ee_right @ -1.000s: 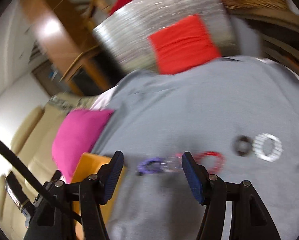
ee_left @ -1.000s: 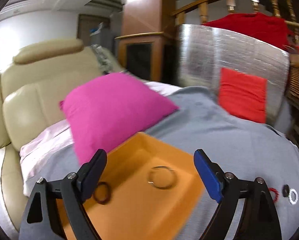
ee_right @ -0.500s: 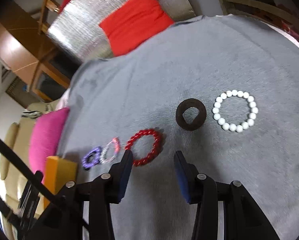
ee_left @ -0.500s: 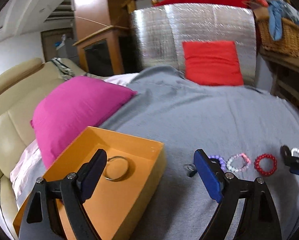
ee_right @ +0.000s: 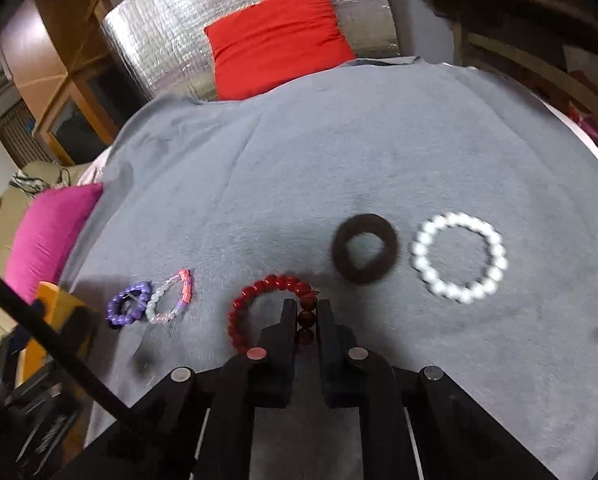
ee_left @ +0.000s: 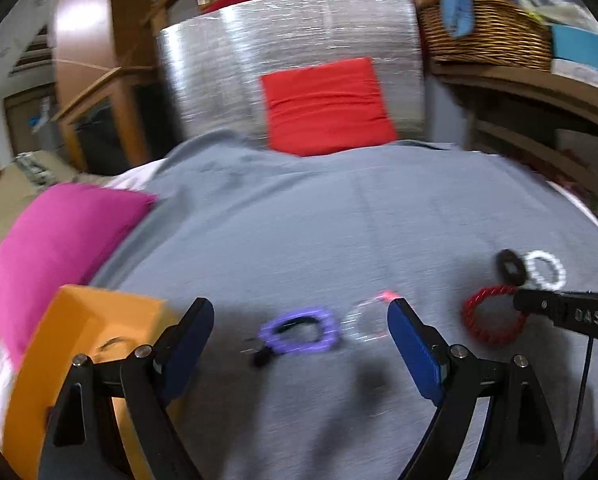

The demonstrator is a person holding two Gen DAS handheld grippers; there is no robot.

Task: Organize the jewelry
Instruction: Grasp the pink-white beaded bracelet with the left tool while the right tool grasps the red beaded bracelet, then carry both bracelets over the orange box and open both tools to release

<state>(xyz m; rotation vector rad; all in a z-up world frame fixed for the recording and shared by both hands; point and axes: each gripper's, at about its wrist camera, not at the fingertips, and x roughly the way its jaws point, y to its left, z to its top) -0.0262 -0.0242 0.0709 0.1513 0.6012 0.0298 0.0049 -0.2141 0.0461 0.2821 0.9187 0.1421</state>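
Several bracelets lie in a row on the grey blanket [ee_right: 339,152]. My right gripper [ee_right: 306,308] is shut on the right side of the red bead bracelet [ee_right: 259,292], which rests on the blanket; it also shows in the left wrist view [ee_left: 487,316]. My left gripper [ee_left: 299,320] is open and empty, above the purple bracelet [ee_left: 299,330] and the clear pink bracelet [ee_left: 369,316]. The black ring [ee_right: 365,248] and the white bead bracelet [ee_right: 459,258] lie to the right. The orange box [ee_left: 59,344] sits at the left.
A pink cushion [ee_left: 55,236] lies left of the box. A red cushion [ee_left: 327,108] leans on a silver foil panel [ee_left: 235,64] at the back. A wicker basket [ee_left: 487,28] stands on a shelf at the back right.
My left gripper swung right from over the orange box to above the purple and clear bracelets. My right gripper moved in and closed on the red bracelet.
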